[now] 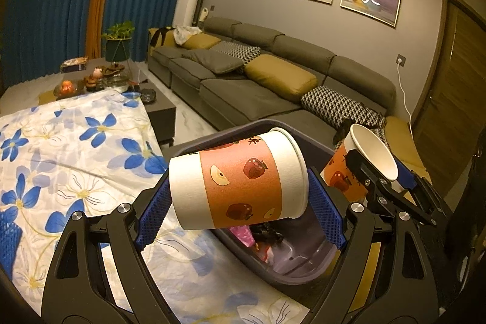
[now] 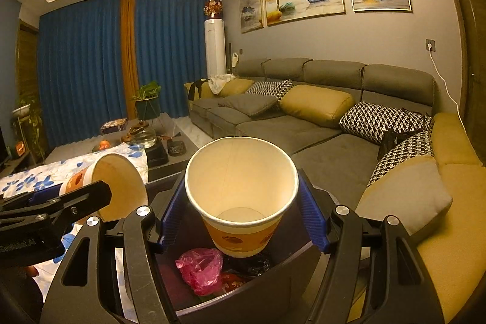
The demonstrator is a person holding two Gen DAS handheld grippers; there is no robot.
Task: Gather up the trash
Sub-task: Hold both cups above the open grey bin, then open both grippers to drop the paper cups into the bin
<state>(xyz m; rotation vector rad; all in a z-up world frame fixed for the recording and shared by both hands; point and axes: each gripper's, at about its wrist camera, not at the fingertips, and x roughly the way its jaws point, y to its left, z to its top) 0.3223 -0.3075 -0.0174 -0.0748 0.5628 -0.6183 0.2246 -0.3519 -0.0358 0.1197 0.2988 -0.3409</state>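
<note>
Holding 2 paper cups over the bin (image 1: 303, 269), we have 1 in each gripper. Our left gripper (image 1: 240, 196) pinches its cup (image 1: 240, 178) end to end, long axis lying sideways, mouth pointing right, base left. Our right gripper (image 2: 243, 202) pinches the other cup (image 2: 241, 190) by its sides, tipped so its mouth faces the right wrist camera, base toward the bin. A pink bag (image 2: 200, 269) lies in the bin beside the floral-clothed counter (image 1: 76, 141).

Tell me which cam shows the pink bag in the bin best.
Right wrist: the pink bag lies in plain sight in the bin, below the right cup. Left wrist shows only a pink sliver under the left cup.
</note>
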